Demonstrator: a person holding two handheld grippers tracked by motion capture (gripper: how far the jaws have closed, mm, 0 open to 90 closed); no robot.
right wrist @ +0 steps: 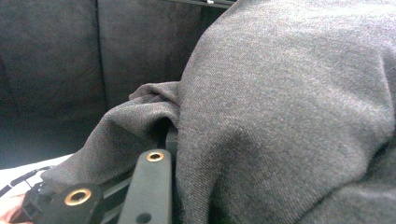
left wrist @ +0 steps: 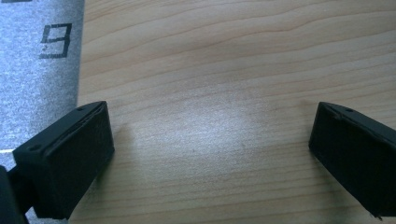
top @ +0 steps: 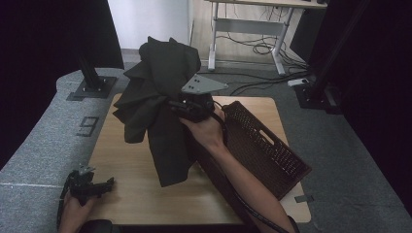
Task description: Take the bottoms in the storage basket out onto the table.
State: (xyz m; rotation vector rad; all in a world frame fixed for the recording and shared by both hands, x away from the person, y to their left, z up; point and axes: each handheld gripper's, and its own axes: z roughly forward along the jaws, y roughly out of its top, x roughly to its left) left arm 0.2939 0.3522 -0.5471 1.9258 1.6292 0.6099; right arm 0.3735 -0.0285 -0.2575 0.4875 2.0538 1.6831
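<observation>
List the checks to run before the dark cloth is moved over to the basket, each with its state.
1. Right gripper shut on the dark cloth: ok.
2. Cloth lifted off the table: cannot tell, the lower folds may touch it.
3. Basket free of things inside: ok where visible.
4. Left gripper open, holding nothing: ok.
5. Left gripper apart from the cloth: ok.

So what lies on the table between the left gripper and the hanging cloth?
Nothing: in the high view, bare table runs from the left gripper to the cloth held up by the right gripper.
</observation>
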